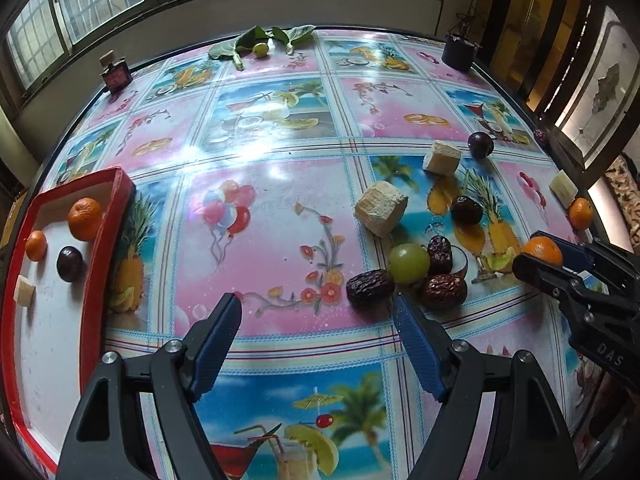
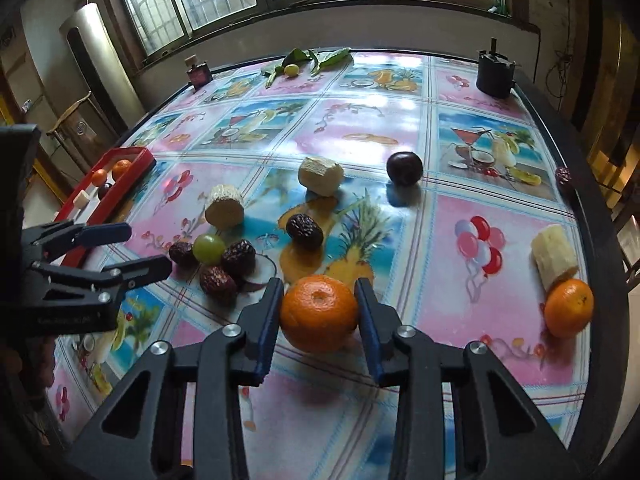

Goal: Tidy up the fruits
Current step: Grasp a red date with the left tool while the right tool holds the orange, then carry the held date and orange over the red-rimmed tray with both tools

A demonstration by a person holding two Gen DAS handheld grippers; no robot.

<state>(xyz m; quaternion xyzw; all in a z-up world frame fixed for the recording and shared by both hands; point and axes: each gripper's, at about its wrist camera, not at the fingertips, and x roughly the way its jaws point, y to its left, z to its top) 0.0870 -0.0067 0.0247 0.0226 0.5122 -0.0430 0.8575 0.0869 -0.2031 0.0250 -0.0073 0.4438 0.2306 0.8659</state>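
Note:
My right gripper (image 2: 319, 308) is shut on an orange (image 2: 319, 312) that rests on the table; both blue pads touch its sides. In the left wrist view the same right gripper (image 1: 540, 255) shows at the far right with that orange (image 1: 542, 250). My left gripper (image 1: 318, 312) stands open over the tablecloth with nothing between its fingers, just short of a cluster of a green grape (image 1: 409, 263) and dark red dates (image 1: 370, 287). The red tray (image 1: 120, 200) at the left holds two oranges, a dark plum and a pale chunk.
Pale cut chunks (image 2: 225, 206) (image 2: 321, 176) (image 2: 554, 254), a plum (image 2: 405, 168), a lone date (image 2: 305, 231) and another orange (image 2: 568, 307) lie scattered. At the far edge stand a dark pot (image 2: 494, 74), a small bottle (image 2: 199, 74) and leaves with a yellow fruit (image 2: 291, 69).

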